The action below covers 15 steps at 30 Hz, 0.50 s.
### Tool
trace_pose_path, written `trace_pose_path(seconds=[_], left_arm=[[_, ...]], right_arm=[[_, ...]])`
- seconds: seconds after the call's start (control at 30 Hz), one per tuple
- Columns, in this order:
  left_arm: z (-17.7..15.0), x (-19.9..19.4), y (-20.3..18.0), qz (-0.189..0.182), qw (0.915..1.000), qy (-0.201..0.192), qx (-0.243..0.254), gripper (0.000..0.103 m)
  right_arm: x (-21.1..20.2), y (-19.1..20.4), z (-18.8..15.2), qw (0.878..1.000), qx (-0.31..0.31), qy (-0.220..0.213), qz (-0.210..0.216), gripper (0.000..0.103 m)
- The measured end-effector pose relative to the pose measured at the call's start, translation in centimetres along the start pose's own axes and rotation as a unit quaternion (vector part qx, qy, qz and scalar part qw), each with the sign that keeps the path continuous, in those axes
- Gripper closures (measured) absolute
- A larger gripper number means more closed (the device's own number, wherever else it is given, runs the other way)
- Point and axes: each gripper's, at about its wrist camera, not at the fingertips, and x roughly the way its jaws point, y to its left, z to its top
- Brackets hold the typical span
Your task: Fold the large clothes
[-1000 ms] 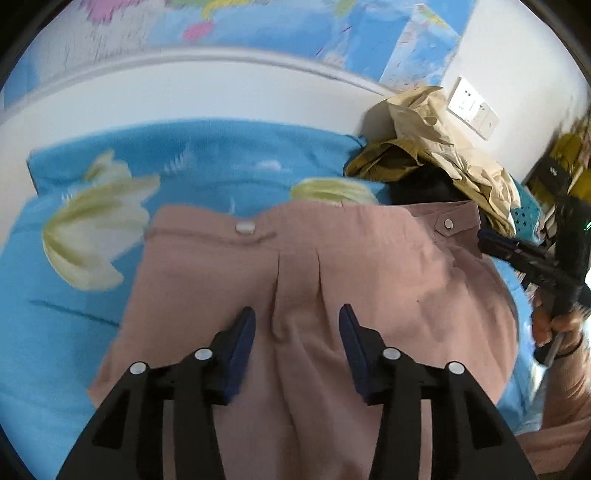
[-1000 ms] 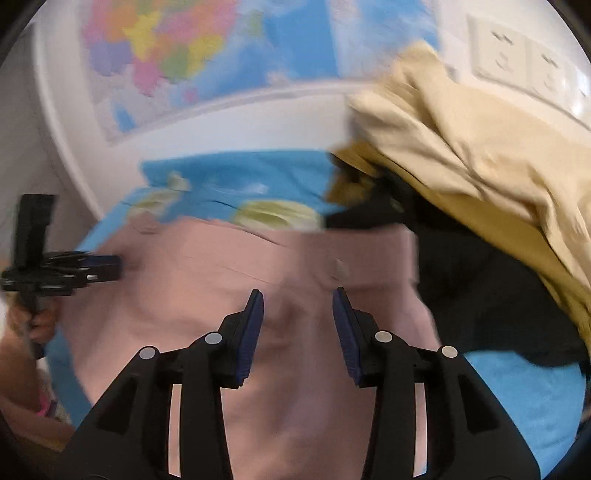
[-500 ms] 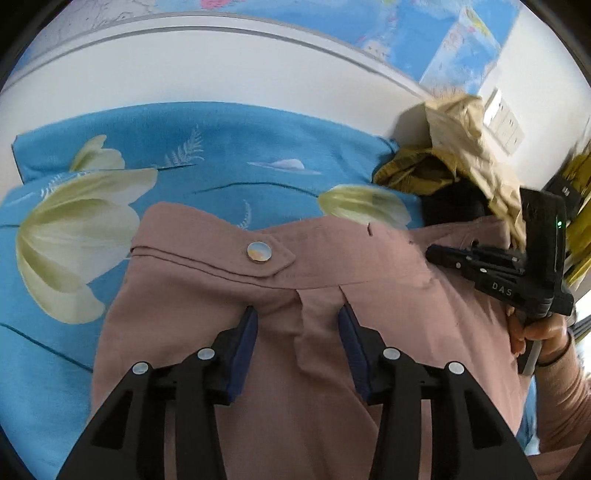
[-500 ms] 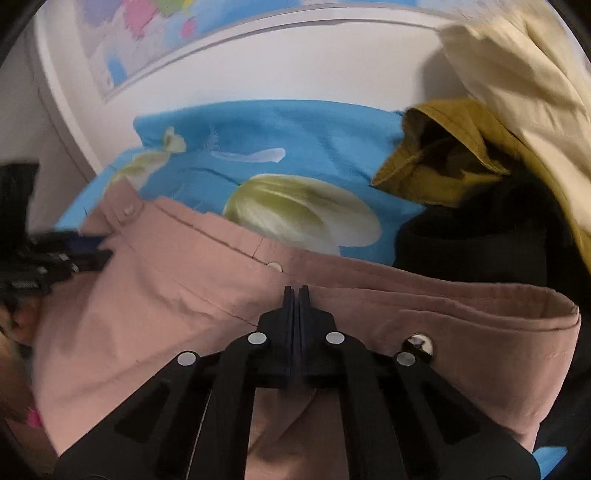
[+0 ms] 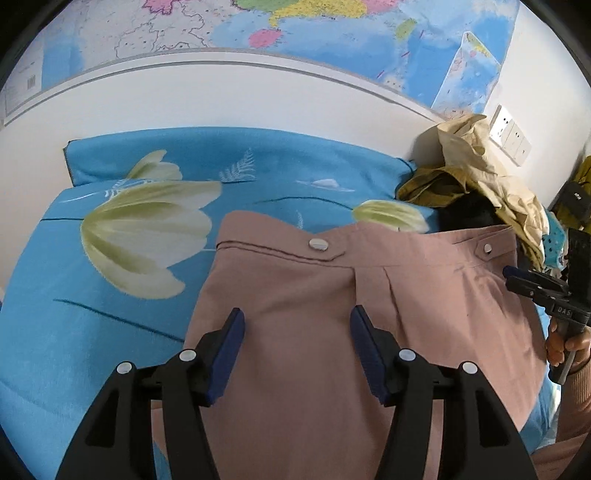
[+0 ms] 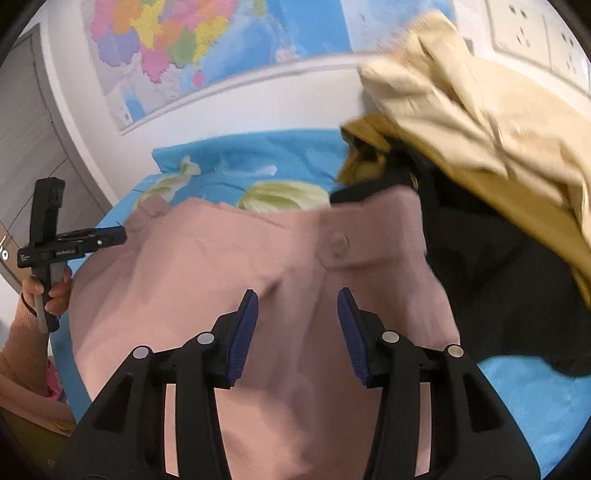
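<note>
A dusty-pink garment [image 5: 332, 314] with a buttoned waistband lies flat on the blue flowered bed sheet [image 5: 92, 314]; it also shows in the right wrist view [image 6: 221, 277]. My left gripper [image 5: 295, 343] is open and empty above the garment's left half. My right gripper [image 6: 297, 328] is open and empty above its right half, just below a metal button [image 6: 339, 242]. The right gripper [image 5: 532, 286] shows at the right edge of the left wrist view. The left gripper [image 6: 110, 234] shows at the left in the right wrist view.
A pile of beige, mustard and black clothes [image 6: 480, 147] lies at the garment's right, against the wall; it also shows in the left wrist view [image 5: 472, 184]. A map [image 5: 295, 26] hangs on the white wall. Wall sockets [image 5: 509, 134] sit at the right.
My right gripper, shut on the waistband half a second ago, has opened and drawn back. My left gripper has also pulled back from the waistband. The garment now lies flat.
</note>
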Motion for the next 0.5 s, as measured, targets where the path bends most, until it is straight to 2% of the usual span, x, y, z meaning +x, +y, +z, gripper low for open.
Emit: trace_pose_path(seconds=[0.07,0.33,0.5], left_arm=[[-0.1,0.2,-0.6,0.021,0.9997,-0.002,0.011,0.046],[-0.8,1.1,-0.7,0.047,0.9985,0.004,0.028,0.045],[-0.8,1.8,-0.1,0.052,0.9984,0.013,0.018,0.043]], right_arm=[[0.9,-0.7,-0.6,1.0,0.011,0.011,-0.008,0.06],[2.8,-1.9,-0.7,0.999,0.03,0.011,-0.007,0.062],[0.9,-0.8,-0.7,1.0,0.018,0.01,-0.012,0.06]])
